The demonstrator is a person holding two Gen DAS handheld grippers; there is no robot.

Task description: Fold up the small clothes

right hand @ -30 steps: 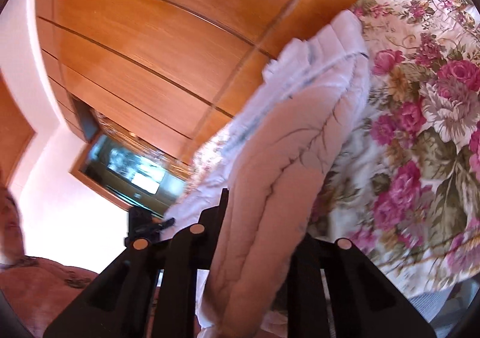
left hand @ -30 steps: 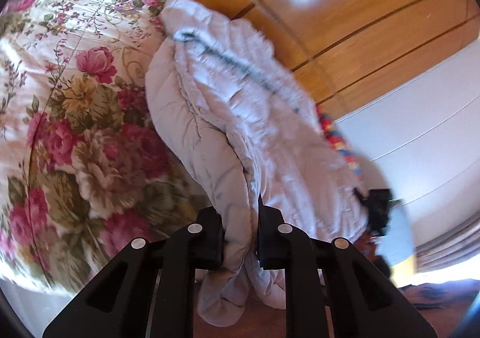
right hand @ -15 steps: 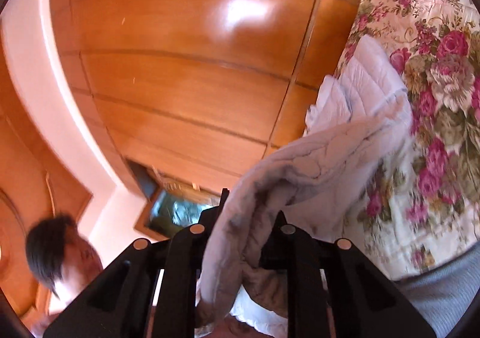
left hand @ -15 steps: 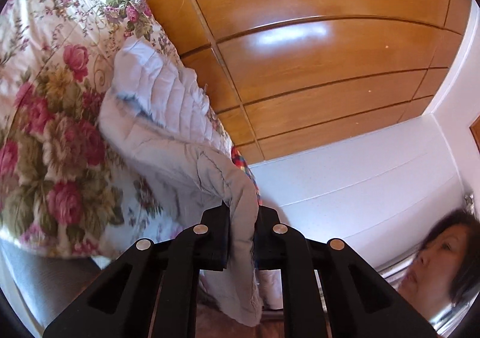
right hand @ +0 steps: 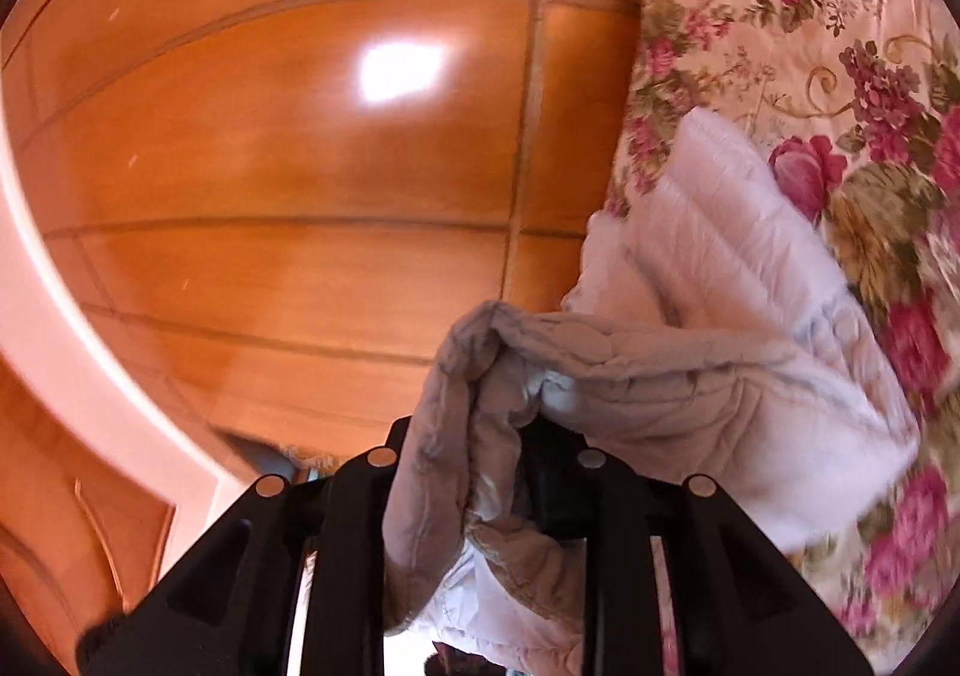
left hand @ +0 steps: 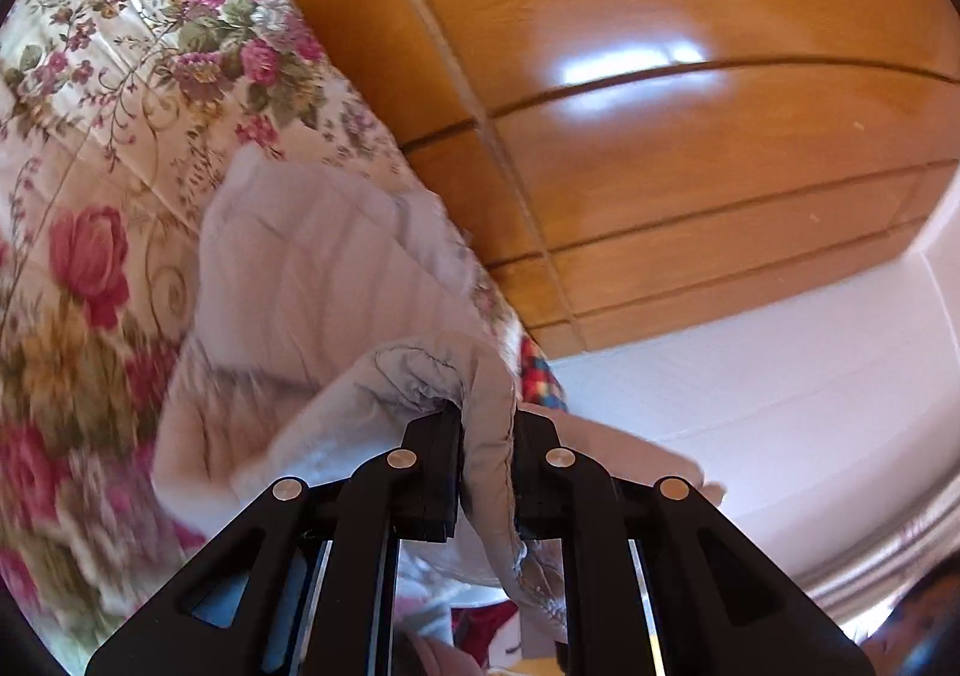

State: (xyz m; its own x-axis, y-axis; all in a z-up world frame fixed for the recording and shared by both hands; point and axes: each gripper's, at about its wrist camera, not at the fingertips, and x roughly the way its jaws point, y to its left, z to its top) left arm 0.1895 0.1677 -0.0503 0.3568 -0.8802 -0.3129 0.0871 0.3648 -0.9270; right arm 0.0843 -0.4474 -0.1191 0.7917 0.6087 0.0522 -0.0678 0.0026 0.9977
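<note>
A pale lilac quilted garment (left hand: 312,280) lies on the floral bedspread (left hand: 90,136), its near edge lifted and curled over the rest. My left gripper (left hand: 487,424) is shut on a thin fold of that edge, which hangs down between the black fingers. In the right wrist view the same garment (right hand: 720,268) runs from the bedspread (right hand: 840,46) up into my right gripper (right hand: 480,436). A thick bunch of fabric fills that gripper's jaws, which are opening. The bunch hides the left finger's pad.
Glossy wooden wall panels (left hand: 660,166) rise behind the bed, also filling the right wrist view's wooden panels (right hand: 300,166). A white wall (left hand: 780,406) stands at the right. A bright checked cloth (left hand: 537,370) peeks out beyond the garment.
Both grippers have carried the garment's lifted edge forward over the part lying on the bed, and both views have rolled. The fabric now folds over itself. The person's head has left both views.
</note>
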